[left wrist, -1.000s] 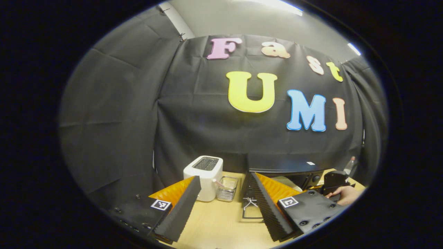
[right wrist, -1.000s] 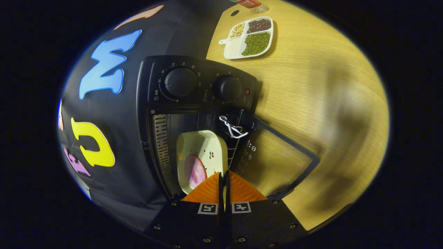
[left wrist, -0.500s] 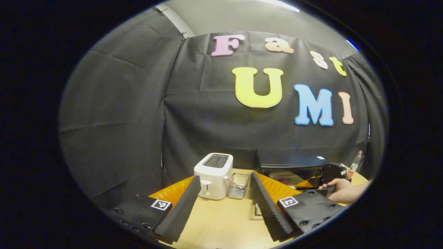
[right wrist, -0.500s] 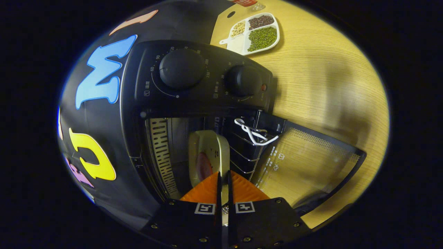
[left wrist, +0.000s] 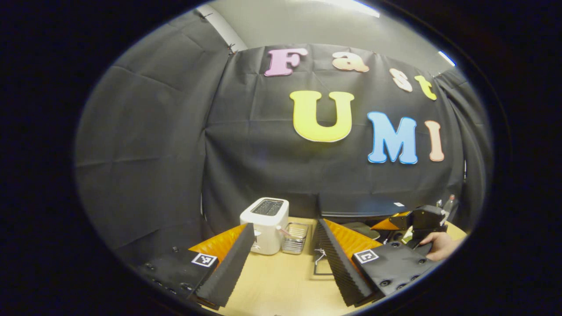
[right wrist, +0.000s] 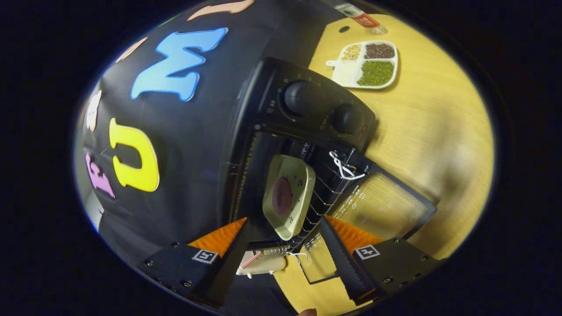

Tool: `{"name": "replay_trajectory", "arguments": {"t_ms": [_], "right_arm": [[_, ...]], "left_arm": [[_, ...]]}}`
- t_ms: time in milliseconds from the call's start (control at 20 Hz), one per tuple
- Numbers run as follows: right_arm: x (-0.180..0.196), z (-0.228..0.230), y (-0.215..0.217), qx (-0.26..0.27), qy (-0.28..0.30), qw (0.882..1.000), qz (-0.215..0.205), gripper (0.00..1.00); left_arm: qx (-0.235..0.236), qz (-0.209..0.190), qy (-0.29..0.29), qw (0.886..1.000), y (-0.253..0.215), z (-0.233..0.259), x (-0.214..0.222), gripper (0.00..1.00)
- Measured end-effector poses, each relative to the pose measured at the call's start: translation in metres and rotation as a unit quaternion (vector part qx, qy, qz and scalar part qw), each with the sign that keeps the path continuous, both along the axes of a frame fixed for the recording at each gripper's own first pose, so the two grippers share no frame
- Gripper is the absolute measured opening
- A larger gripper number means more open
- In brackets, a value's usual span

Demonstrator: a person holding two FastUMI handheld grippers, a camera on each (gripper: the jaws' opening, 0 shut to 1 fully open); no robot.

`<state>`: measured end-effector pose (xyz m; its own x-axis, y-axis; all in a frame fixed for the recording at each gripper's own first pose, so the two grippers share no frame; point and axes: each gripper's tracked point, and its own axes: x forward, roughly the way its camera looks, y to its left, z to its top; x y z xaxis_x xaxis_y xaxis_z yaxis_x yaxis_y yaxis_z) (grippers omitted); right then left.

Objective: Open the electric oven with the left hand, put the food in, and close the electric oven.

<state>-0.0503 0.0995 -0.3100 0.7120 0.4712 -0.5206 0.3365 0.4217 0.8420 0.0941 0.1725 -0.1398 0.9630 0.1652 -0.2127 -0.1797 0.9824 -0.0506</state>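
1. Right gripper (right wrist: 285,245): fingers apart, holding nothing; the plate (right wrist: 288,196) with food sits on the rack inside the oven (right wrist: 307,114).
2. Left gripper (left wrist: 281,259): fingers apart, empty, near the bench's (left wrist: 276,285) front edge.
3. Back the right gripper straight out, clear of the lowered door (right wrist: 377,206).
4. Lift the door by its free edge; the toaster (left wrist: 264,225) stands well apart.

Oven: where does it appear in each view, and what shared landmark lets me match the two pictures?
Left gripper view: the oven is low and right of centre, a dark box against the cloth wall.
Right gripper view: the oven is at centre, turned sideways, with its door open and a plate on the rack inside.
Shared landmark: the toaster, low at centre in the left gripper view and at the bottom in the right gripper view.
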Motion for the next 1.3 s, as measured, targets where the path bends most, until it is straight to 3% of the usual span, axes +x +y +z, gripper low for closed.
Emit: {"name": "replay_trajectory", "arguments": {"t_ms": [250,400,500,550,800,1100,1300], "right_arm": [[-0.042,0.041,-0.028,-0.089,-0.097,0.987,0.091,0.97],[-0.069,0.063,-0.052,-0.166,-0.154,0.964,0.137,0.97],[-0.082,0.076,-0.069,-0.215,-0.197,0.944,0.154,0.97],[-0.090,0.080,-0.077,-0.239,-0.211,0.934,0.159,0.97],[-0.110,0.100,-0.126,-0.335,-0.252,0.896,0.148,0.97],[-0.116,0.117,-0.177,-0.439,-0.287,0.843,0.117,0.97],[-0.117,0.124,-0.203,-0.464,-0.281,0.835,0.091,0.98]], "left_arm": [[-0.001,-0.023,0.003,1.000,-0.035,-0.003,-0.009,0.98],[-0.010,-0.037,0.011,0.999,-0.056,-0.016,-0.015,1.00],[-0.018,-0.051,0.027,0.998,-0.074,-0.033,-0.016,0.94],[-0.021,-0.059,0.035,0.997,-0.082,-0.043,-0.014,0.98],[-0.044,-0.095,0.080,0.991,-0.120,-0.091,-0.003,0.98],[-0.042,-0.149,0.154,0.976,-0.168,-0.162,0.006,0.98],[-0.057,-0.171,0.206,0.962,-0.193,-0.206,0.011,0.98]]}}
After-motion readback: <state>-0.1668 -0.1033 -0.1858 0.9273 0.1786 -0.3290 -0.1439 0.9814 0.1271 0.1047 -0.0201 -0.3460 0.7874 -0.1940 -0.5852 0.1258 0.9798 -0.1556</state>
